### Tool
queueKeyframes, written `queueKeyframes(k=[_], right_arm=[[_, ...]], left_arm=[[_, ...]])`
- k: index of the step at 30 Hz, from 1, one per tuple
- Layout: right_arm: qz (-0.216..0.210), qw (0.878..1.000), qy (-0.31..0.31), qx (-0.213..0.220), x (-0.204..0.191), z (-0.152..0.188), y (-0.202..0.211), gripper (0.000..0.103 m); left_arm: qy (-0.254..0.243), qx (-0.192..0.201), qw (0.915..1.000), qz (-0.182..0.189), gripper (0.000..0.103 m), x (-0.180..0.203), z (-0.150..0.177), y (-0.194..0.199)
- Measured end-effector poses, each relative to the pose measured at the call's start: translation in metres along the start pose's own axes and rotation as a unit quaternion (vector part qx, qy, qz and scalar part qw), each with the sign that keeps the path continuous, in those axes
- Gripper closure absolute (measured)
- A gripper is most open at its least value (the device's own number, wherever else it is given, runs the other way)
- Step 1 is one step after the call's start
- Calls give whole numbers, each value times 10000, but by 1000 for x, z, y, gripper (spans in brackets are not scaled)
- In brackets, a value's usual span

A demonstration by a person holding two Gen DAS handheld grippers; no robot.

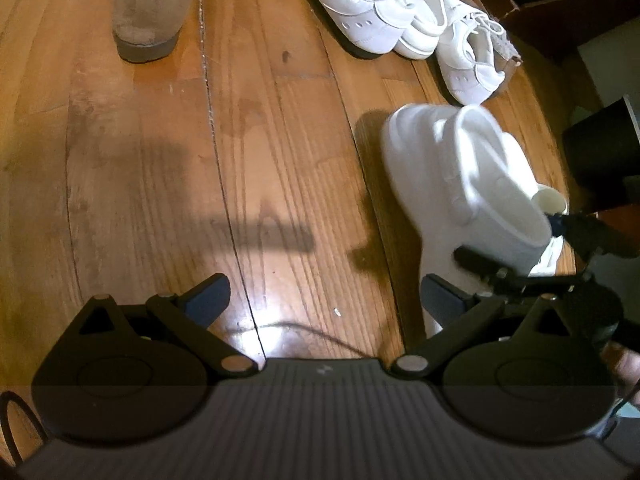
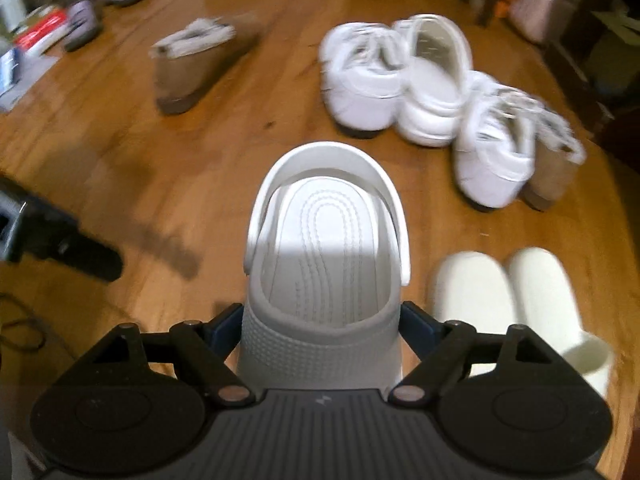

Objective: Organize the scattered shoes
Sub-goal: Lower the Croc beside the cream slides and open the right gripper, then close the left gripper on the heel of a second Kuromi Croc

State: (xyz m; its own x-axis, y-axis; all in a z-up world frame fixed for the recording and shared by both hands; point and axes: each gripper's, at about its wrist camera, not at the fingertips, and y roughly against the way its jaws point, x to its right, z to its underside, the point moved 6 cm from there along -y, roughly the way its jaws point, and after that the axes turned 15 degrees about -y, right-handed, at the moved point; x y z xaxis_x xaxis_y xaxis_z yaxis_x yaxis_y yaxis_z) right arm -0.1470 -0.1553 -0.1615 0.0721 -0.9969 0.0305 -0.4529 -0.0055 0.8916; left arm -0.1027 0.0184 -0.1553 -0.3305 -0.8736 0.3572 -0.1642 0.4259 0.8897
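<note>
My right gripper (image 2: 322, 320) is shut on a white clog (image 2: 324, 240), gripping its toe end, heel strap pointing away, above the wood floor. The same clog (image 1: 460, 184) shows in the left wrist view at right, held by the other gripper's black fingers (image 1: 480, 264). My left gripper (image 1: 324, 296) is open and empty over bare floor. A tan fleece-lined boot (image 1: 148, 20) stands far left. White sneakers (image 1: 360, 4) and another white clog (image 2: 432, 92) lie clustered ahead. A second tan boot (image 2: 552, 176) stands behind a sneaker (image 2: 492, 152).
A pair of cream slides (image 2: 508, 296) lies at right near the held clog. Purple slippers (image 2: 84, 24) and papers (image 2: 36, 40) lie far left. Dark furniture (image 1: 560, 8) borders the right. The left gripper (image 2: 52, 236) shows at the left edge.
</note>
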Motion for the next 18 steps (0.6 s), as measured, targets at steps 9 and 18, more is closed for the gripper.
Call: queueKeyframes(k=[9, 18], right_arm=[[-230, 9969, -737, -136, 29, -18, 4, 21], [-1359, 9772, -1632, 20, 48, -68, 34, 57]], left_arm=[[-73, -25, 10000, -41, 0, 7, -6, -4], [-717, 486, 9916, -957, 0, 21, -69, 17]])
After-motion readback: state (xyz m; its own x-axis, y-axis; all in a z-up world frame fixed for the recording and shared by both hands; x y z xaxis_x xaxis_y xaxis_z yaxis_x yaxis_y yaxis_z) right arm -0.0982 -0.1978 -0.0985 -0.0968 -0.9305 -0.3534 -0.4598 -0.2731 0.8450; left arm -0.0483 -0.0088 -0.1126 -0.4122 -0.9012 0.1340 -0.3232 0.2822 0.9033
